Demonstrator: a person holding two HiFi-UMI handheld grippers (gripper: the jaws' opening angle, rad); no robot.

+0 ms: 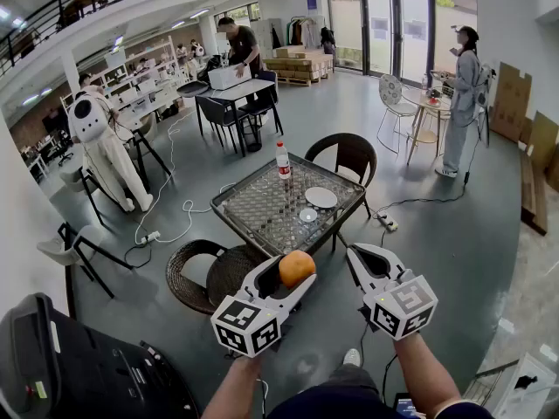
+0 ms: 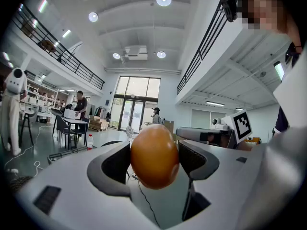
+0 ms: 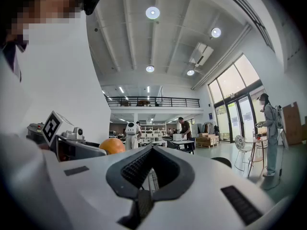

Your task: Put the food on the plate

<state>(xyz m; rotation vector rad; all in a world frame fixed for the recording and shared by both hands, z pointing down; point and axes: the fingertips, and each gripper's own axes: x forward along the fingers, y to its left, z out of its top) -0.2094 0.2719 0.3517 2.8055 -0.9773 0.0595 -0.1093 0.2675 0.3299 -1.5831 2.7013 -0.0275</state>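
Roughly level, head view: left tongs [image 1: 293, 278] carry the orange [image 1: 297, 267] in mid-air, well apart from the surface [image 1: 253, 208] where the plate [image 1: 320, 197] sits bare. Left gripper view: they pinch the orange's sides, seemingly for transport. Right gripper view: right tongs [image 3: 152, 150] closed together, empty, probably held aside as spare

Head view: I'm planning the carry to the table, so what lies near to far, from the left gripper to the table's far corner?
The left gripper holding the round orange fruit → small round clear glass dish → round white plate → clear plastic bottle with a red label.
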